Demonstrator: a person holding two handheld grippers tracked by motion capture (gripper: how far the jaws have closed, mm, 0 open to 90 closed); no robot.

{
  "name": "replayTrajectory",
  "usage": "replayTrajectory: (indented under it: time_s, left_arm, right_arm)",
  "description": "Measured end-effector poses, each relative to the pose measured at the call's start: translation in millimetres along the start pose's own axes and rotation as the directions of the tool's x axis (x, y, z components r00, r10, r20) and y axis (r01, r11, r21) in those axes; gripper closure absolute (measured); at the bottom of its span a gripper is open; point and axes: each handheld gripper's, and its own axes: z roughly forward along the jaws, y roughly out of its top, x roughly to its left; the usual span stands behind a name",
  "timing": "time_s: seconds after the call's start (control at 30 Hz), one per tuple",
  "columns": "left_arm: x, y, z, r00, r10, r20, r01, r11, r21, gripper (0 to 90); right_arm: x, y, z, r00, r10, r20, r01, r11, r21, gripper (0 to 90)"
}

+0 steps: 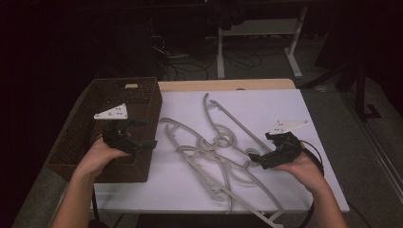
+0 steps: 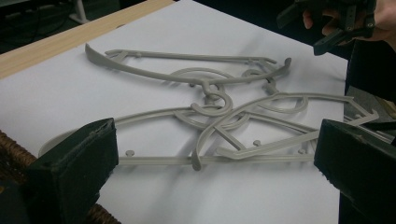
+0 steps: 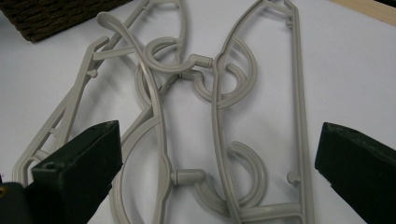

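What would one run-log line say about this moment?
left gripper: open, over dark woven basket | right gripper: open, at tangled grey plastic hangers | hangers: on white table sheet, none held

High view sits above the table, looking forward and down. Both gripper views look close across the same tangled grey plastic hangers [image 1: 223, 152] on the white sheet [image 1: 285, 104], from opposite sides.

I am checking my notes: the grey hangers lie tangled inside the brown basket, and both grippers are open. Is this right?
Not quite. The hangers lie tangled on the white table, beside the basket, not inside it; the high view shows this. Both the left gripper and the right gripper are open, as you say.
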Motion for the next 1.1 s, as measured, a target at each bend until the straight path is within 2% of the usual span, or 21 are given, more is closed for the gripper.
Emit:
replayTrajectory:
  time_s: [0.37, 0.57, 0.67, 0.73, 0.8, 0.9, 0.97, 1.1]
  left_arm:
    - [-8.4, 8.2, 20.7, 0.9992, -0.002, 0.039, 0.002, 0.9999, 0.011, 0.0]
    - [-15.6, 17.5, 30.4, 0.9982, -0.019, 0.056, 0.021, 0.9995, -0.025, 0.0]
    - [-21.1, 21.2, 34.9, 0.9980, -0.020, 0.061, 0.022, 0.9989, -0.042, 0.0]
    - [-24.2, 23.2, 37.7, 0.9979, -0.019, 0.062, 0.022, 0.9986, -0.048, 0.0]
    - [-30.0, 24.1, 41.8, 0.9985, -0.010, 0.054, 0.013, 0.9990, -0.043, 0.0]
    - [-34.5, 24.0, 48.5, 0.9976, -0.010, 0.068, 0.013, 0.9993, -0.036, 0.0]
    - [-37.2, 22.8, 53.6, 0.9981, -0.008, 0.061, 0.010, 0.9994, -0.032, 0.0]
    - [-40.6, 20.0, 61.7, 0.9972, -0.015, 0.073, 0.017, 0.9995, -0.025, 0.0]
  right_arm:
    - [0.9, 2.3, 6.3, 0.9997, -0.022, -0.005, 0.022, 1.000, 0.019, 1.0]
    - [-1.4, 4.9, 10.9, 0.9993, -0.027, -0.027, 0.028, 0.999, 0.026, 1.0]
    - [-1.9, 7.0, 11.5, 0.9995, -0.018, -0.025, 0.018, 1.000, 0.004, 5.0]
    - [-1.0, 7.5, 15.3, 0.9992, -0.030, -0.028, 0.031, 0.999, 0.029, 5.1]
    - [-1.0, 9.0, 18.3, 0.9993, -0.031, -0.022, 0.031, 0.999, 0.026, 7.0]
    - [-0.7, 9.4, 23.4, 0.9989, -0.044, -0.018, 0.045, 0.998, 0.052, 8.0]
    - [-0.4, 10.4, 25.2, 0.9991, -0.039, -0.014, 0.039, 0.998, 0.045, 10.8]
    - [1.7, 12.5, 32.6, 0.9981, -0.055, -0.029, 0.057, 0.996, 0.066, 13.4]
